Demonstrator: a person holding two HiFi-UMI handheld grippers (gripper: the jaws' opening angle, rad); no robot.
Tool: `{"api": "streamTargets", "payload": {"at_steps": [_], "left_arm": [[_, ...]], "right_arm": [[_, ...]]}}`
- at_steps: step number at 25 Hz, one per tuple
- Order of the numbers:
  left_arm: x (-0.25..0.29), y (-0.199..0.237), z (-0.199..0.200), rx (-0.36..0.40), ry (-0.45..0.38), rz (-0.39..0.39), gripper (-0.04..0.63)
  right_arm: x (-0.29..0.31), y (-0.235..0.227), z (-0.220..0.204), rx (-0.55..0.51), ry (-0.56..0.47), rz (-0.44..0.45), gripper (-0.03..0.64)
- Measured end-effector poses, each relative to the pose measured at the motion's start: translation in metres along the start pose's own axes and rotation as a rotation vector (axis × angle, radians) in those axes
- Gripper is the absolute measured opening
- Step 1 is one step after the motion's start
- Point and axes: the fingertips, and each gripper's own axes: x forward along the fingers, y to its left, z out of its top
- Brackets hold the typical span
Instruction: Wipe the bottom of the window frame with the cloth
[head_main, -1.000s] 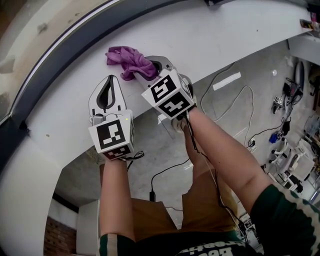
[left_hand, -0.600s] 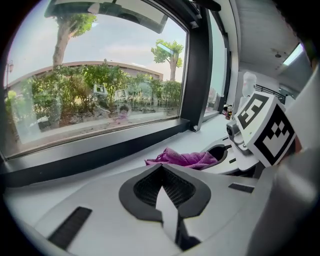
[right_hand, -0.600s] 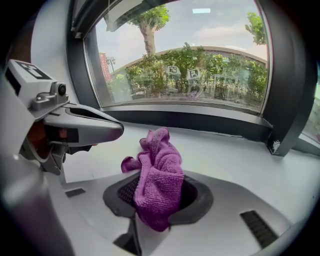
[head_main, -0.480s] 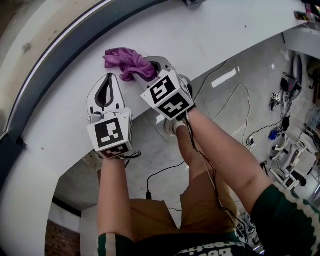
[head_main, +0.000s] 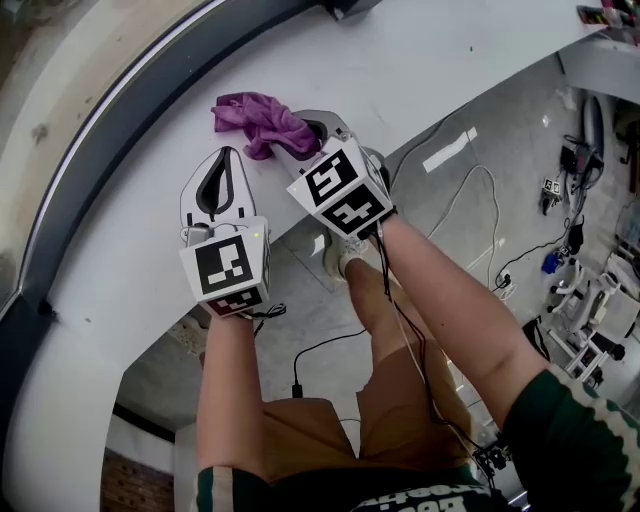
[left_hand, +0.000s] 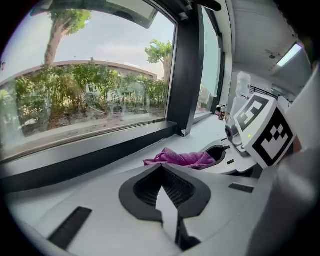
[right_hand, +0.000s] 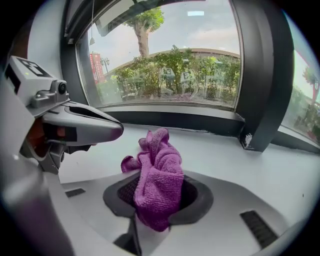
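While the right gripper (right_hand: 156, 202) had its jaws clamped on the purple cloth (right_hand: 159, 172), the bunched fabric spilled forward out of them toward the dark bottom rail of the window frame (right_hand: 172, 119), stopping short of that rail and not touching it; the left gripper (left_hand: 165, 195), its jaws closed together on nothing, sat just beside the right one, no nearer the rail; both were over the white sill (head_main: 430, 55) running along the rail's near side.

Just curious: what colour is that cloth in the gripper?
Purple; the cloth shows best in the right gripper view.
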Motion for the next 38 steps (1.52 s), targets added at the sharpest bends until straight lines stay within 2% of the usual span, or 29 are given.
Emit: {"api": "streamTargets", "payload": {"at_steps": [8, 10, 14, 18, 27, 31, 35, 38], "left_arm": [[0.008, -0.006, 0.005, -0.042, -0.03, -0.031, 0.008], [0.023, -0.024, 0.012, -0.038, -0.024, -0.033, 0.009], [0.071, -0.072, 0.031, -0.001, -0.004, -0.03, 0.009], [0.091, -0.095, 0.043, 0.015, -0.007, -0.029, 0.008], [0.125, -0.134, 0.056, -0.002, -0.03, -0.04, 0.009], [0.128, -0.145, 0.054, -0.033, -0.036, -0.026, 0.009], [0.113, -0.145, 0.062, -0.074, -0.039, -0.009, 0.009], [0.113, -0.142, 0.076, -0.062, -0.041, -0.023, 0.009]], "right_arm": [[0.005, -0.003, -0.003, -0.025, -0.009, -0.012, 0.129], [-0.002, -0.026, -0.011, -0.031, -0.006, -0.012, 0.129], [-0.023, -0.1, -0.035, -0.007, -0.004, -0.032, 0.129], [-0.036, -0.133, -0.043, -0.007, -0.004, -0.051, 0.129], [-0.044, -0.174, -0.064, -0.023, 0.013, -0.067, 0.129], [-0.052, -0.196, -0.076, -0.028, 0.047, -0.144, 0.129], [-0.058, -0.191, -0.078, -0.037, 0.086, -0.132, 0.129], [-0.061, -0.19, -0.074, -0.035, 0.11, -0.131, 0.129]]}}
